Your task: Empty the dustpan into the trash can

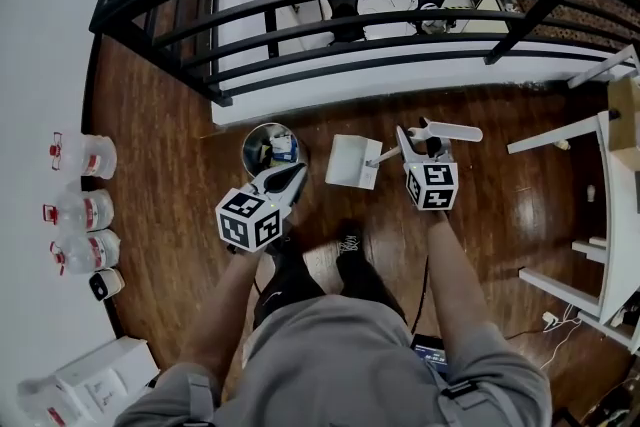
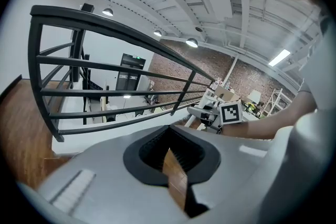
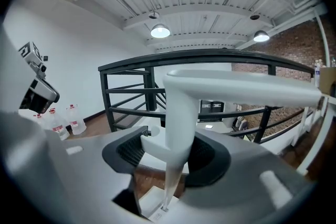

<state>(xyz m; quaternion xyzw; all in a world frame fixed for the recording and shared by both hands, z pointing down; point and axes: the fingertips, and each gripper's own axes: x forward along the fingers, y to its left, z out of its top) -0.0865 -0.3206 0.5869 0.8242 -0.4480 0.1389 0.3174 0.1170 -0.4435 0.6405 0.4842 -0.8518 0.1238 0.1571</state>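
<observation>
In the head view a white dustpan point(image 1: 352, 162) hangs just above the wood floor, its pan to the right of a small round trash can point(image 1: 247, 151) that has rubbish inside. My right gripper point(image 1: 420, 147) is shut on the dustpan's white handle point(image 1: 452, 130). The right gripper view shows the handle's stem point(image 3: 176, 128) squeezed between the black pads point(image 3: 210, 157), with the pan's edge point(image 3: 152, 207) below. My left gripper point(image 1: 297, 173) hovers beside the can's near rim with nothing in it. In its own view the left gripper point(image 2: 169, 131) has its jaws together.
A black metal railing point(image 1: 330, 10) runs across just beyond the can, guarding a drop to a lower floor. Water bottles point(image 1: 85, 215) line the left wall, with boxes point(image 1: 95, 380) at the lower left. A white frame point(image 1: 600, 215) stands at the right. My shoes point(image 1: 345, 250) are directly below the dustpan.
</observation>
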